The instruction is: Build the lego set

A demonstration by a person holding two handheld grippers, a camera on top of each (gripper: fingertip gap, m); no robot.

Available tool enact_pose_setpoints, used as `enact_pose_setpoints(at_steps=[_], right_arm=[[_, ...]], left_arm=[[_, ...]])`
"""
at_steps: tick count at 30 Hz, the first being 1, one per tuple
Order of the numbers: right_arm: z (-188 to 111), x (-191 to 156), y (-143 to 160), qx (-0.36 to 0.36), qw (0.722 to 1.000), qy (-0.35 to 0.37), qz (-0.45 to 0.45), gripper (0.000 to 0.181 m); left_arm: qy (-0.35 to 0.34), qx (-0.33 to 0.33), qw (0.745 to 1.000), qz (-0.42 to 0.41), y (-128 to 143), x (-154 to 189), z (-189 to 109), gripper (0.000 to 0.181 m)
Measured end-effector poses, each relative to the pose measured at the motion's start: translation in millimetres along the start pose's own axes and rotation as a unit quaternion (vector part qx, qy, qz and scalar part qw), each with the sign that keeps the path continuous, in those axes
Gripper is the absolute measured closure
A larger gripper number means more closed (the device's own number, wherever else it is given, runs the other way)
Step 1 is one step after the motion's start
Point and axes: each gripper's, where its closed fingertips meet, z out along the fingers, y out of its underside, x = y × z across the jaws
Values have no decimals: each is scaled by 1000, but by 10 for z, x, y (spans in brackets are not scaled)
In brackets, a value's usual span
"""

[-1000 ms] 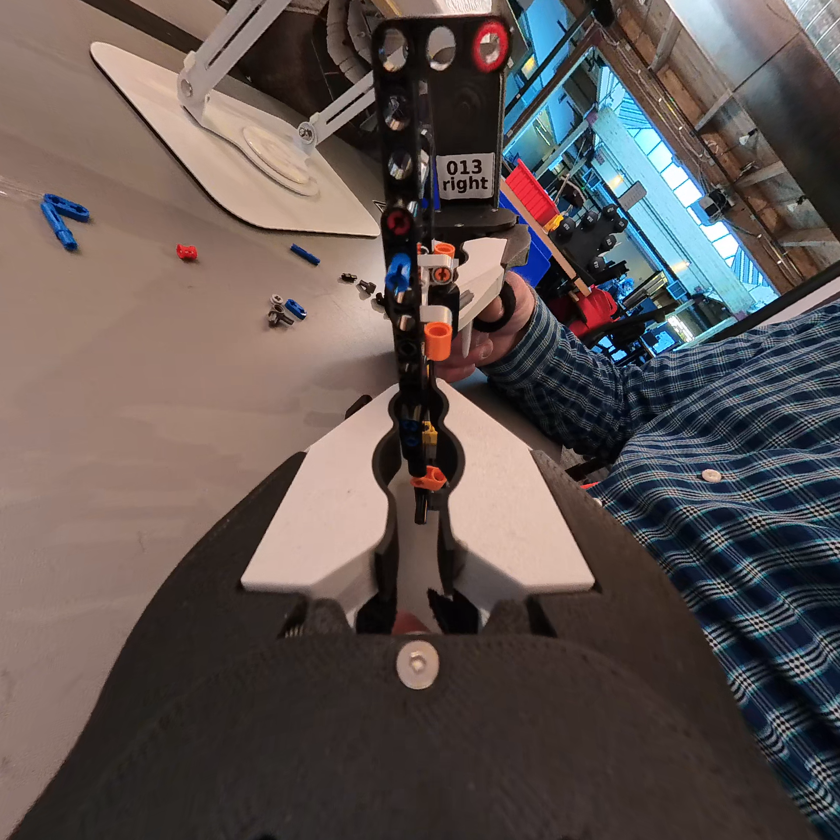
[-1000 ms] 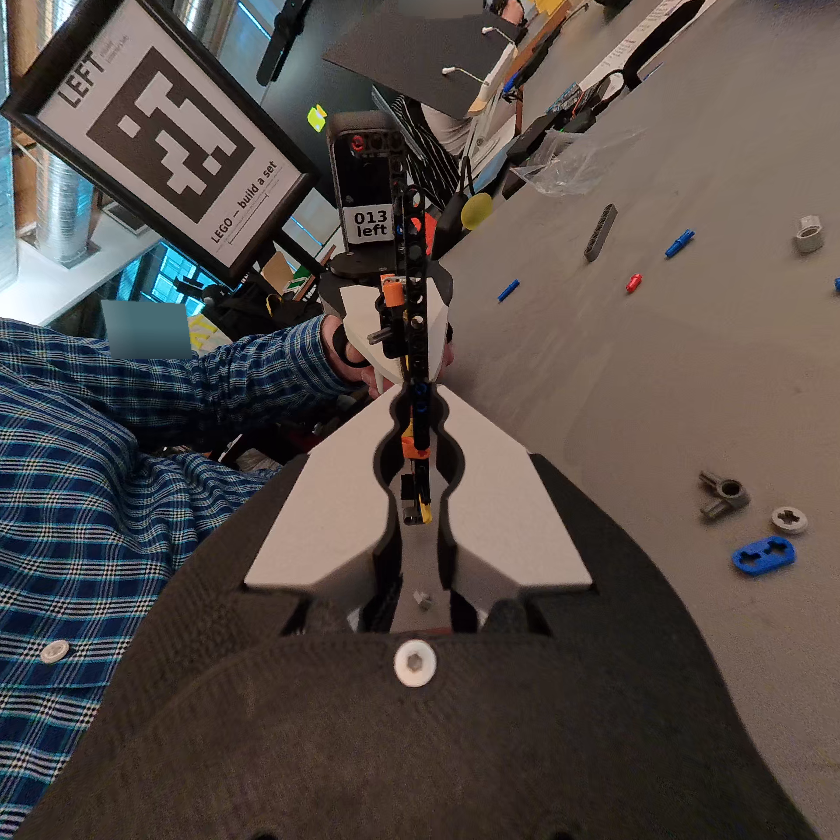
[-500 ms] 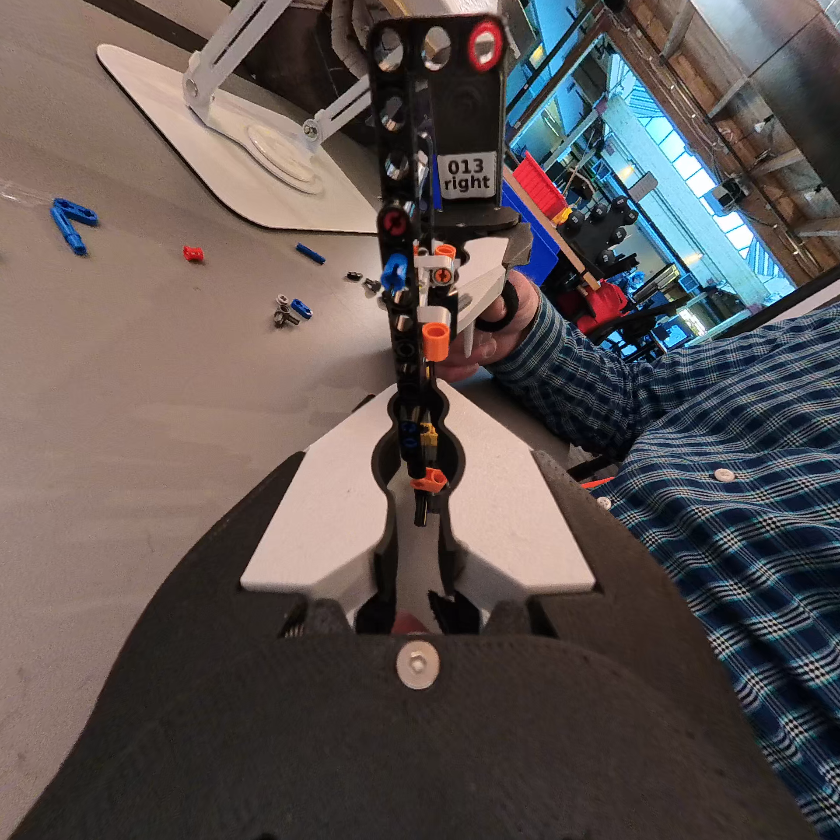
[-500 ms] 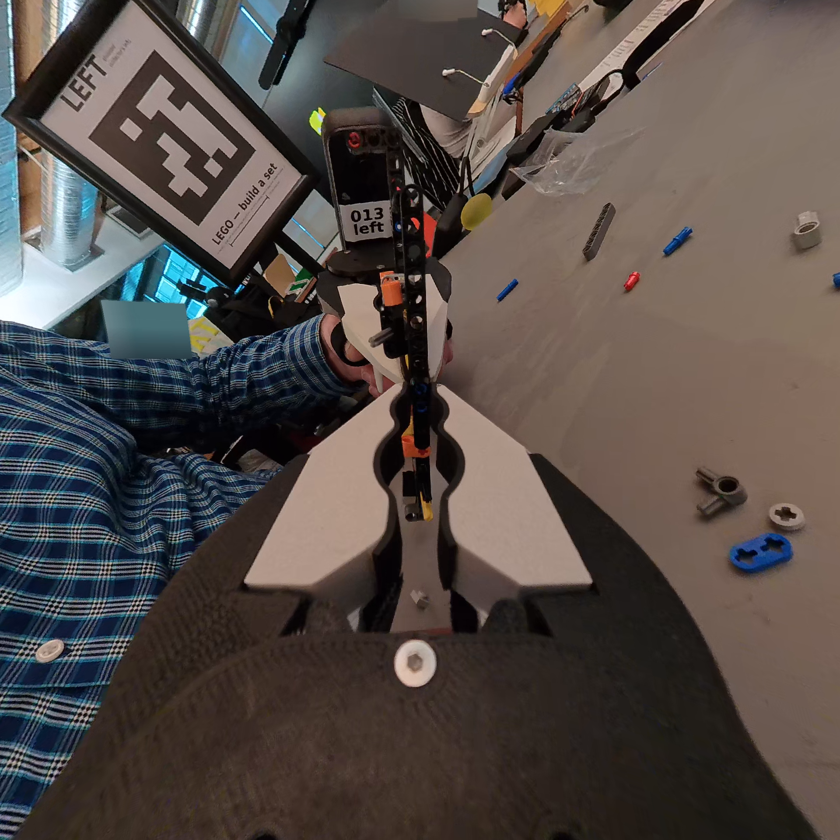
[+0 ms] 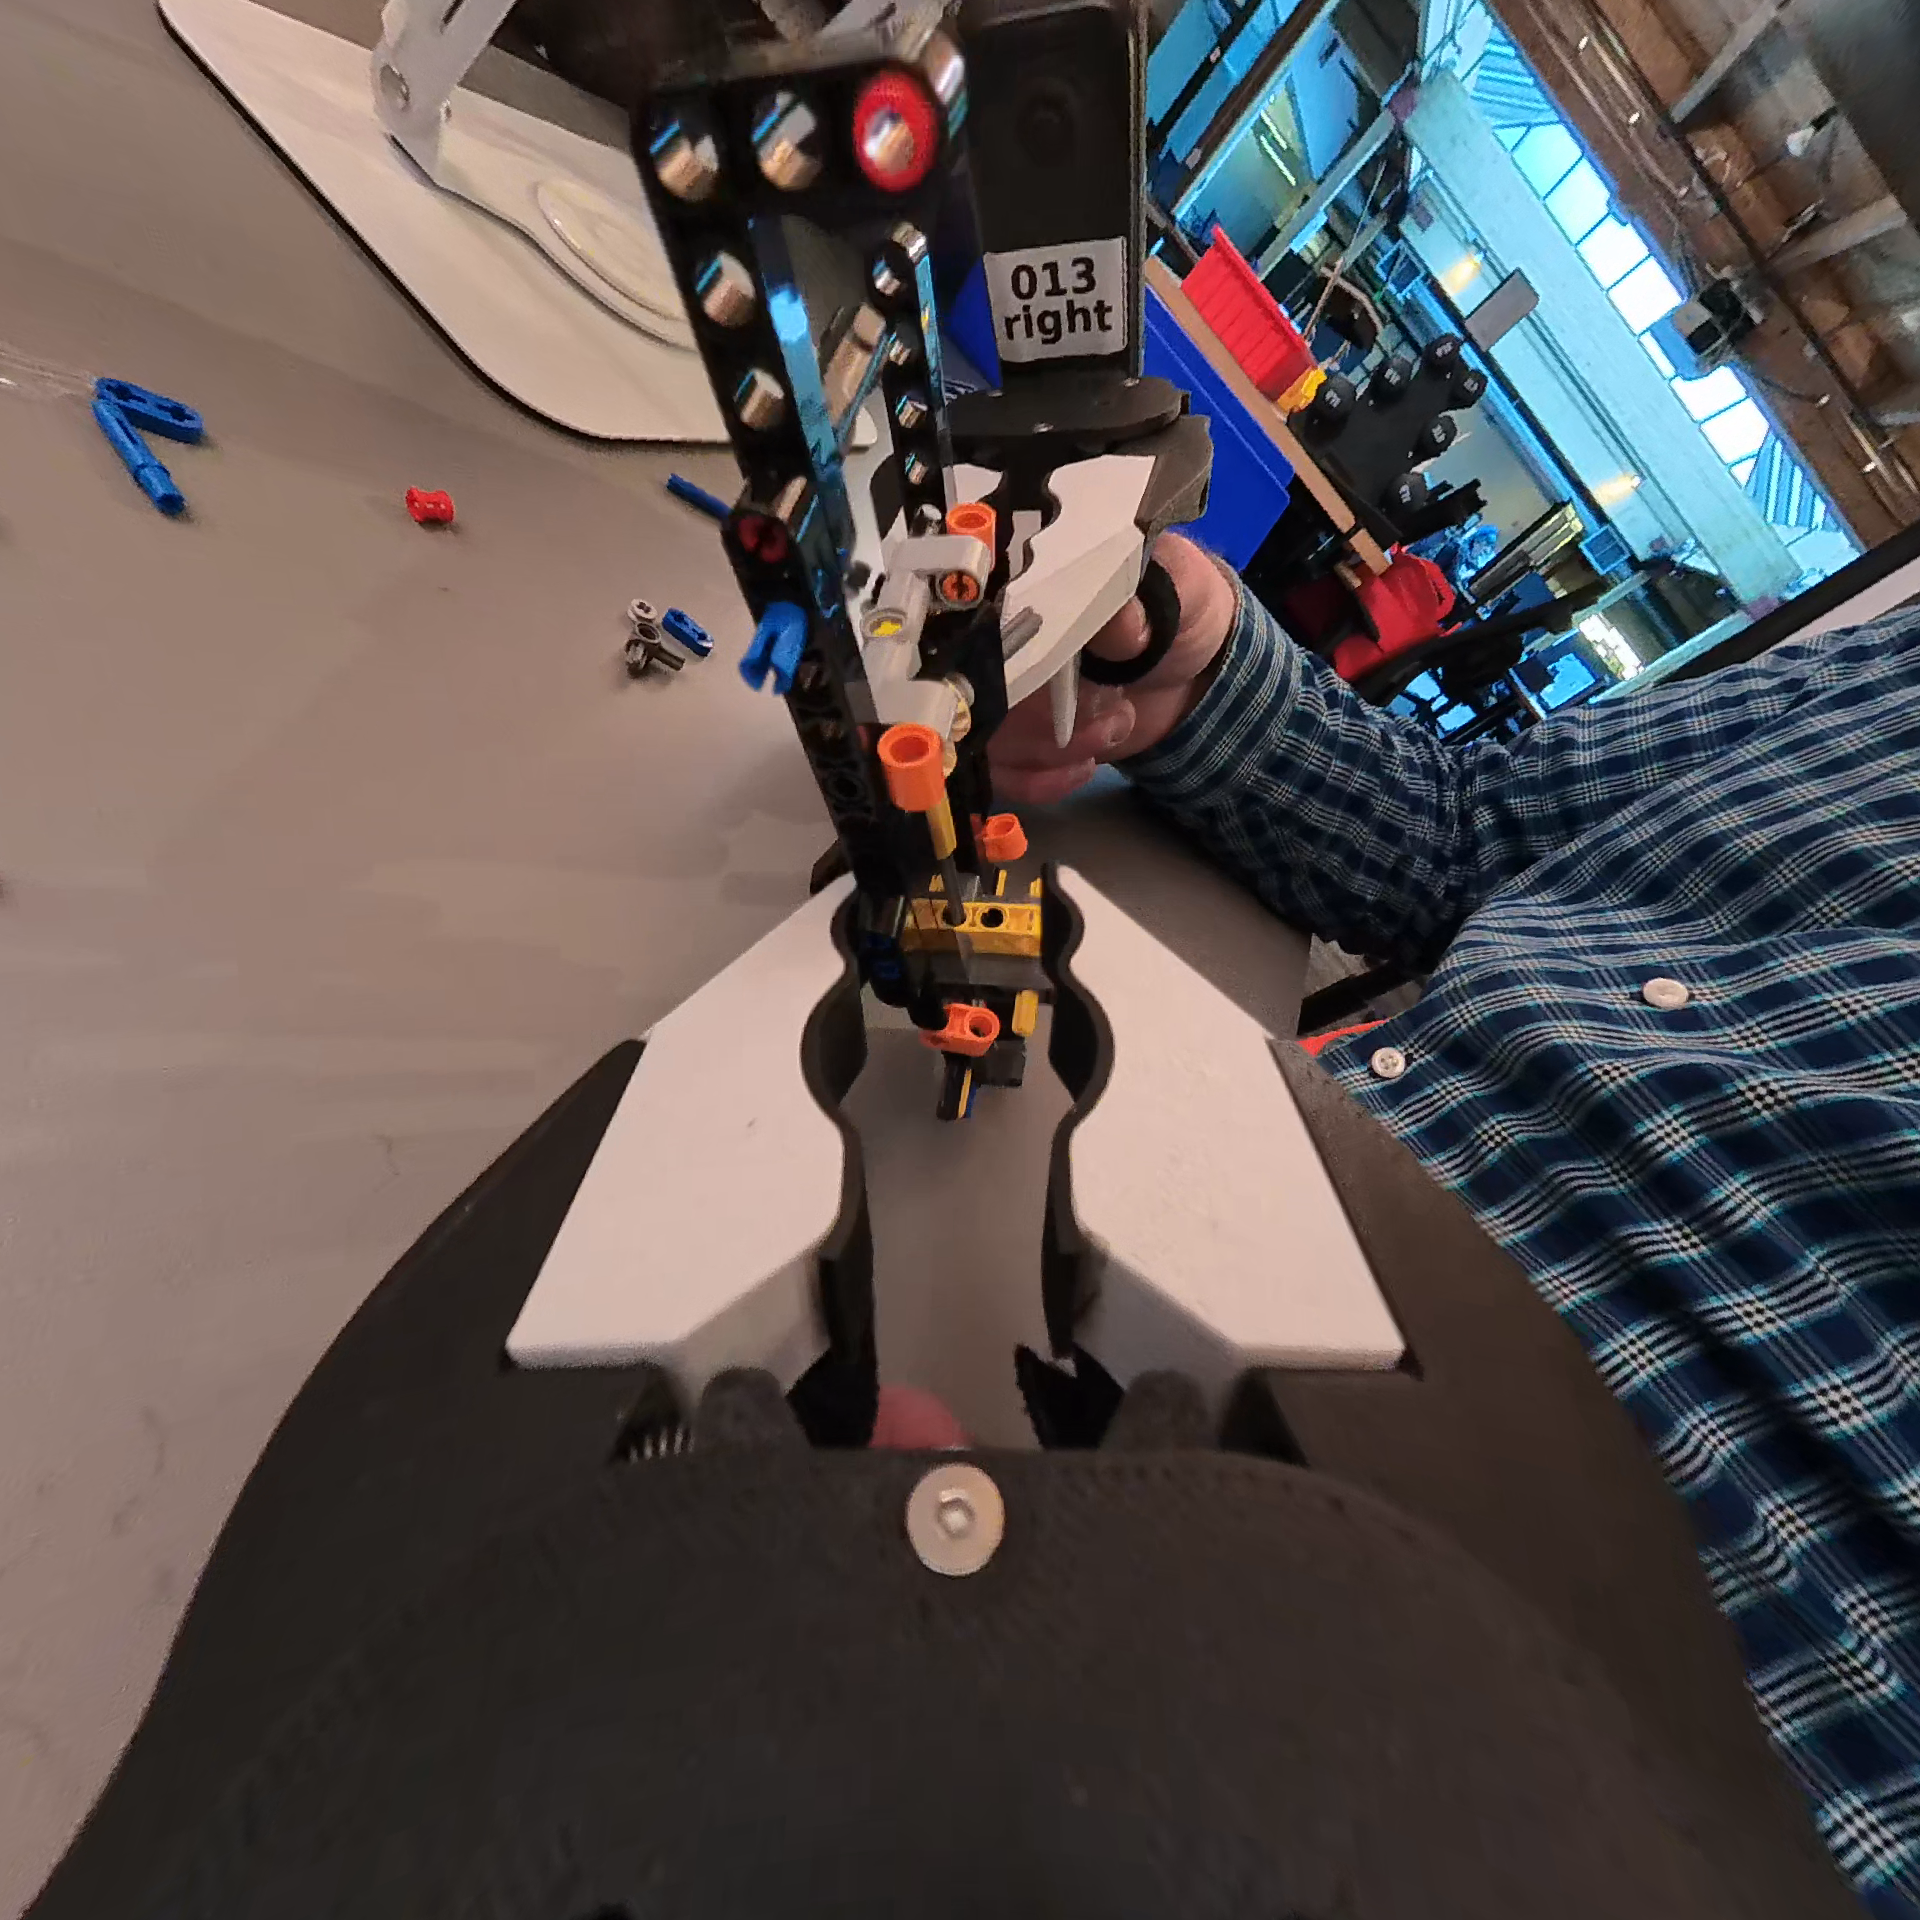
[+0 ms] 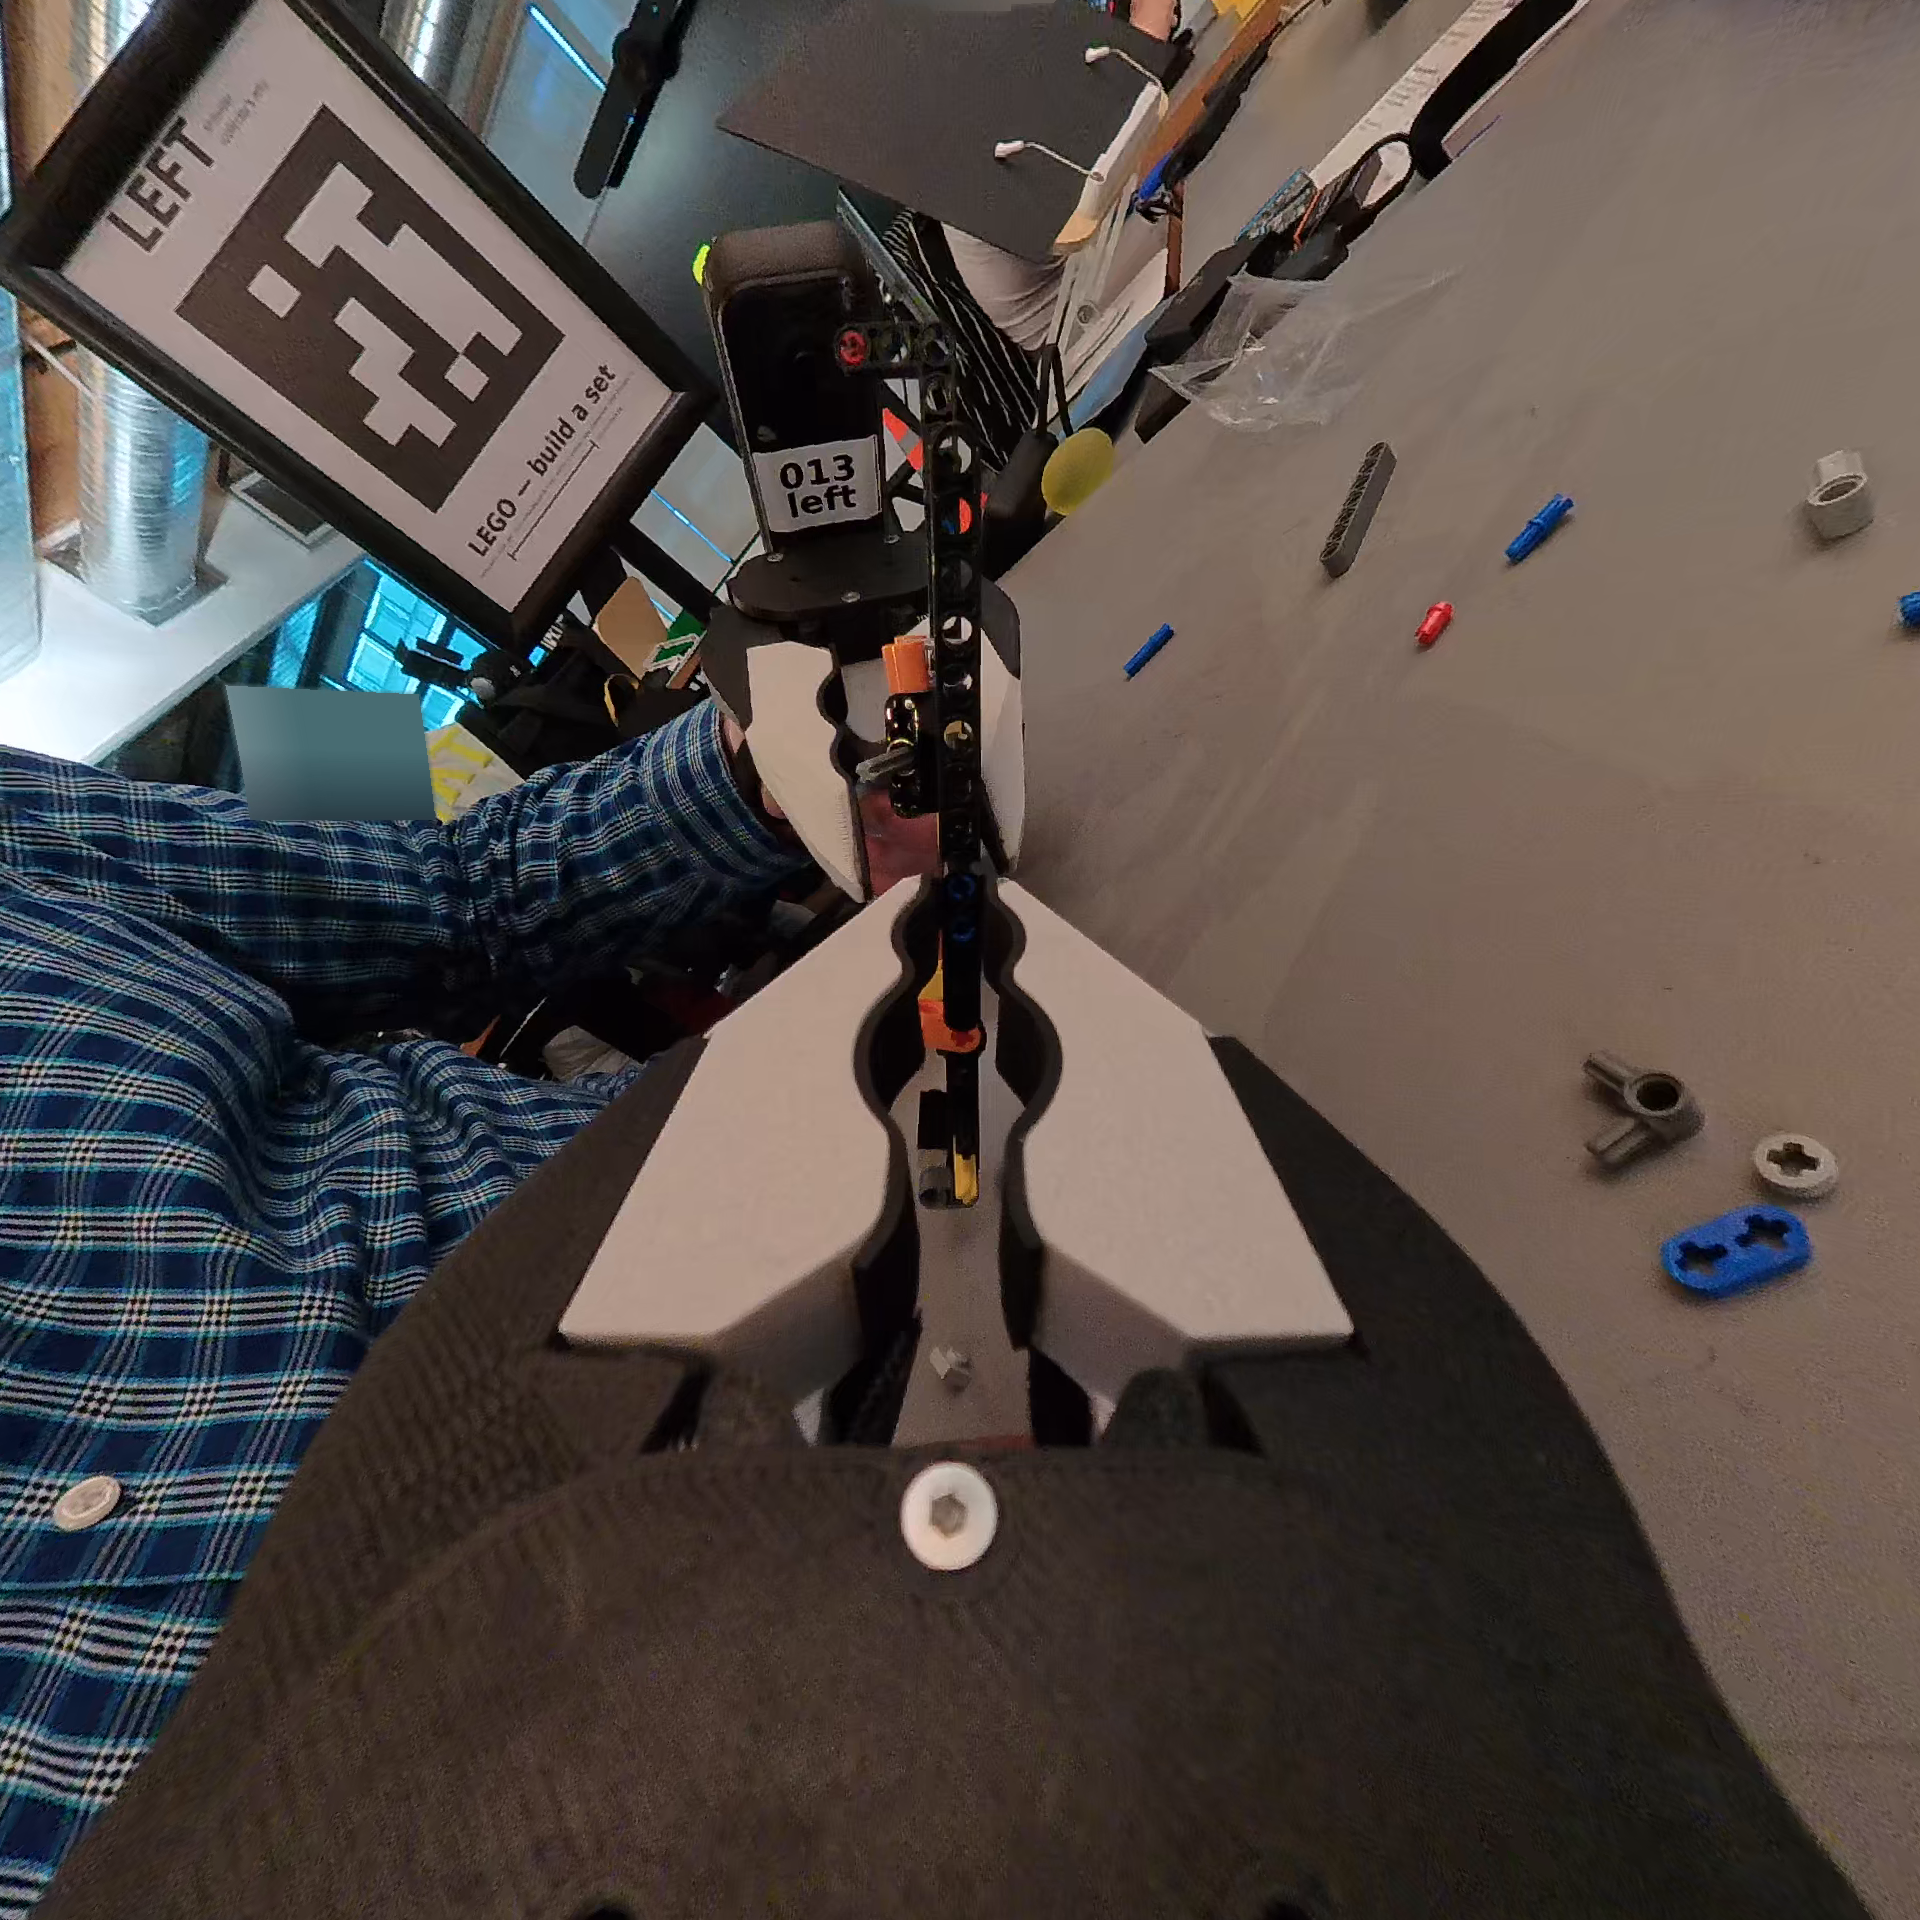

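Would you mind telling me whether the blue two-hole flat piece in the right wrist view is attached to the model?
No, the blue two-hole piece lies loose on the grey table, beside a grey round bush, apart from the model.

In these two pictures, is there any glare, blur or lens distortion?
Left wrist view: the black lego frame shows bright glare, and the windows are overexposed. Right wrist view: sharp, but the wide lens bends the table edge.

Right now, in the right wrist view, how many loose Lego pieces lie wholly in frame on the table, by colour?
Blue 3: upper blue pin, lower blue pin, blue flat link
Grey 4: grey beam, grey sleeve, grey angle connector, grey round bush
Red 1: red pin
Total: 8
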Motion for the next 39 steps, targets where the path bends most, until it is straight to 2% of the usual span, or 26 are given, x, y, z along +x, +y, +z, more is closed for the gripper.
enact_pose_setpoints(at_steps=[12,16,21,30,33,36,39], right_arm=[[-14,15,-14,4,1000,1,6,177],[-14,17,-14,5,1000,1,7,177],[-17,13,-18,6,1000,-1,8,177],[-21,7,-25,9,1000,-4,7,176],[-28,3,-15,5,1000,-4,3,176],[-25,7,-10,3,1000,-2,3,177],[-10,9,13,-3,1000,1,0,176]], left_arm=[[6,-41,999,8,175,-16,12,145],[2,-36,999,8,168,-31,30,151],[-7,-19,1000,1,123,-79,43,169],[-4,-20,1000,10,123,-55,59,173],[-4,-18,1000,14,118,-47,68,171],[0,7,1000,16,34,-23,72,156],[-16,12,999,28,19,-40,112,153]])
